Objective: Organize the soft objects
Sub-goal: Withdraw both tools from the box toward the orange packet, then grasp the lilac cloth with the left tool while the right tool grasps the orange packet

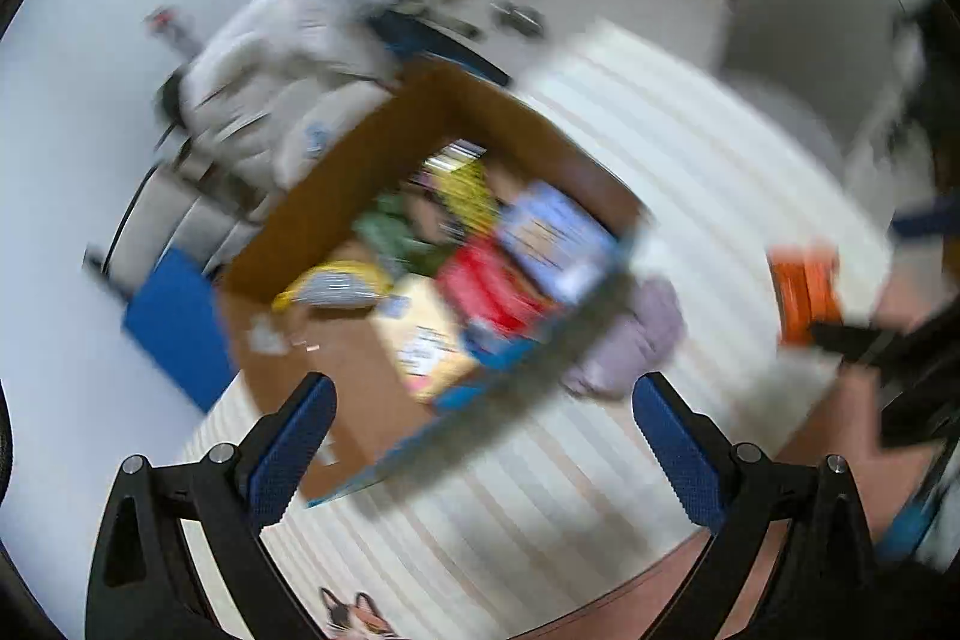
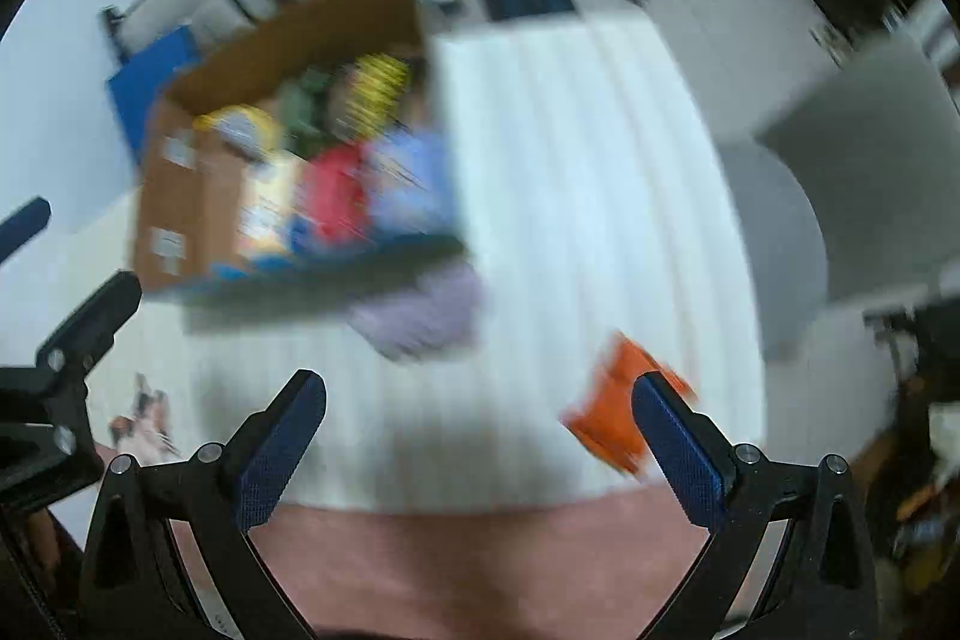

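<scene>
On near right of striped mat [image 2: 600, 220], orange soft item [image 2: 606, 418] sits just by right gripper [image 2: 480, 451], both it & left gripper [image 1: 483, 445] spread w/ nothing held; blur suggests fast motion, so grab could miss or shove it off mat edge, away from box [image 2: 198, 196].

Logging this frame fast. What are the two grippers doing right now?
Left gripper: jaws open, holding nothing, over the cardboard box.
Right gripper: jaws open, holding nothing; the orange packet lies beyond on the striped mat.
</scene>
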Demonstrator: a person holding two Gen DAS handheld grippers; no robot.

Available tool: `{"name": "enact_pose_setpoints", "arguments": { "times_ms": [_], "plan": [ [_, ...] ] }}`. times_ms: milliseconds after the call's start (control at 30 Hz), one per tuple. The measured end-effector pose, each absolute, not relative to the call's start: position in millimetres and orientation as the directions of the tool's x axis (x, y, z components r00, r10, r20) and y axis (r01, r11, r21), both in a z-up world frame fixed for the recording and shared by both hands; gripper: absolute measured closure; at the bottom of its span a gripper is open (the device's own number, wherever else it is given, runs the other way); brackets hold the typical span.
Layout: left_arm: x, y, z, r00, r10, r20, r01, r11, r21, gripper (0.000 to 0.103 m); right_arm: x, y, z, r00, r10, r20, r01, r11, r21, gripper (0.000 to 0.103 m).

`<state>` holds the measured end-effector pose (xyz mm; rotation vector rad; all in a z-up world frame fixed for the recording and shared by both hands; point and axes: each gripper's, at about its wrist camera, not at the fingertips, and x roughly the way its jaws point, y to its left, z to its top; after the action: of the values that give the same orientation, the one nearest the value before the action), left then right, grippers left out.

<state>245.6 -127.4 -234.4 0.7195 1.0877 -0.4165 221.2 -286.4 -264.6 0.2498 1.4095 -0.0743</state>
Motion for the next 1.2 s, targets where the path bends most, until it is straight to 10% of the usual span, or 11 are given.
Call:
{"name": "enact_pose_setpoints", "arguments": {
  "times_ms": [600,800,1200],
  "plan": [
    [257.9,-220.4,-437.7,0.298,0.392,-0.871,0.8,0.395,0.451,0.007,140.1,-371.1,-382.1,0.064,0.215,-0.975,0.393,0.892,0.223,0.0],
    [280.8,-214.3,-433.1,0.136,0.363,-0.922,0.769,0.548,0.33,0.065,144.1,-357.0,-386.1,0.034,0.196,-0.98,0.373,0.907,0.194,0.0],
    [256.1,-119.3,-440.9,-0.361,-0.028,-0.932,0.329,0.932,-0.155,0.065,180.1,-361.5,-401.1,0.058,0.211,-0.976,0.462,0.861,0.214,0.0]
  ]
}}
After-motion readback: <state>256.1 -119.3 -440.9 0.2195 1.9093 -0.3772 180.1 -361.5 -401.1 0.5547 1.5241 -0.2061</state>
